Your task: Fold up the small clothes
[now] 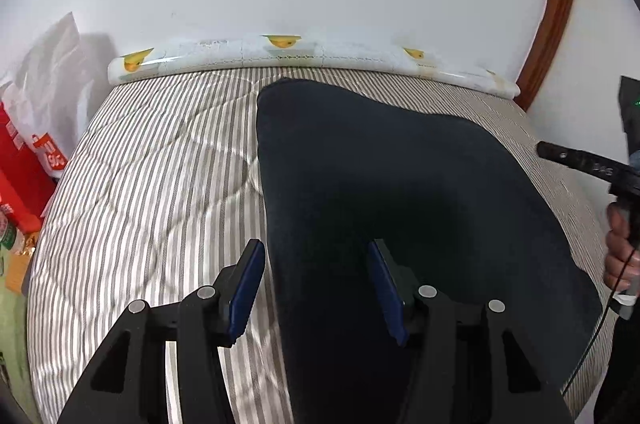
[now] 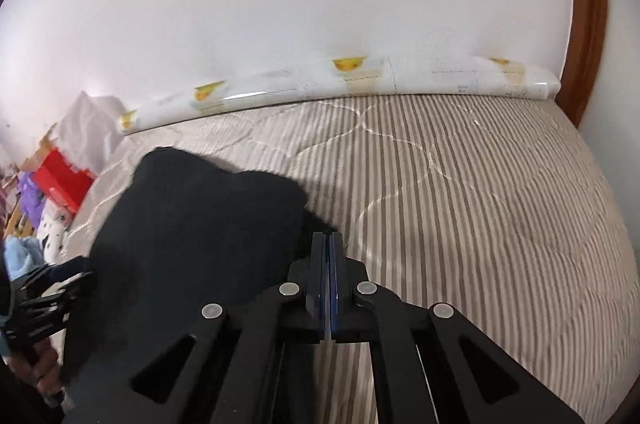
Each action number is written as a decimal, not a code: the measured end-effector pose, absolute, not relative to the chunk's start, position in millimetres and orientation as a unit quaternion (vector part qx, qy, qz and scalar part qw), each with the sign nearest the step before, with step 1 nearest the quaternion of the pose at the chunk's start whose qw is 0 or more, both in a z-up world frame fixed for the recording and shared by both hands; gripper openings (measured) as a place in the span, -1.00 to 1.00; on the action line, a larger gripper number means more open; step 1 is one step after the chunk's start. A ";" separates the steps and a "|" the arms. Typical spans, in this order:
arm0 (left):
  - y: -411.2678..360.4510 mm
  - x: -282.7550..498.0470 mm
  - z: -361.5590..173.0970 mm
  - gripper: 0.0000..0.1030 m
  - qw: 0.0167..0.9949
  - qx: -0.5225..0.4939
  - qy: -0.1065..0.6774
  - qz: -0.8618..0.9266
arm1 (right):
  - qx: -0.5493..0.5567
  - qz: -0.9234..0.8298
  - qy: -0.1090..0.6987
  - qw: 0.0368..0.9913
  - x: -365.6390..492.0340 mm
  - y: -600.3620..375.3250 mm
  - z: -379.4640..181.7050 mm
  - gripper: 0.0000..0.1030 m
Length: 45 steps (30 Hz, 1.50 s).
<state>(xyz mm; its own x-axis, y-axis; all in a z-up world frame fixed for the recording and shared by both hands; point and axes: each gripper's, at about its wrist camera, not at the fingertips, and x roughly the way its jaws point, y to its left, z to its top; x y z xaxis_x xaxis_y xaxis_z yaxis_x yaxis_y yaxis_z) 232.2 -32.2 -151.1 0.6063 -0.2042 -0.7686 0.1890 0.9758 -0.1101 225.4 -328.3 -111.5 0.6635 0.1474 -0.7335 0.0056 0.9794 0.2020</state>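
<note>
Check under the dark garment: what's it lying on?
The dark garment lies on the striped quilt, which shows all around it. Whatever sits directly beneath the cloth is covered. The left gripper is open over its near edge; the right gripper is shut.

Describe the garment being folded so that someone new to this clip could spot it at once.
A striped quilt covers the bed below the white wall. The dark garment lies on it, the only plain, near-black cloth there, beneath the open left gripper.
</note>
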 end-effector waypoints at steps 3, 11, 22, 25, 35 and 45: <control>-34.1 208.4 -142.7 0.00 0.896 -0.012 0.430 -0.110 | 0.084 0.037 0.409 0.908 194.9 -323.4 -99.3 -0.92; -38.9 133.1 -95.6 0.32 0.914 -0.009 0.394 -0.091 | 0.073 0.018 0.382 0.921 100.1 -303.4 -60.6 0.00; -36.0 28.9 -55.0 0.68 0.933 0.010 0.356 -0.057 | 0.057 -0.004 0.373 0.926 -5.1 -279.9 -46.3 0.39; -37.2 12.6 -50.8 0.74 0.934 0.023 0.353 -0.055 | 0.028 -0.025 0.360 0.932 -32.5 -271.1 -42.6 0.70; -27.0 -16.6 -34.1 0.74 0.939 0.004 0.340 -0.048 | 0.016 -0.053 0.328 0.943 -85.1 -268.9 -14.5 0.96; -27.4 -23.4 -31.8 0.74 0.940 0.006 0.338 -0.044 | 0.022 -0.061 0.318 0.946 -97.6 -271.8 -4.7 0.97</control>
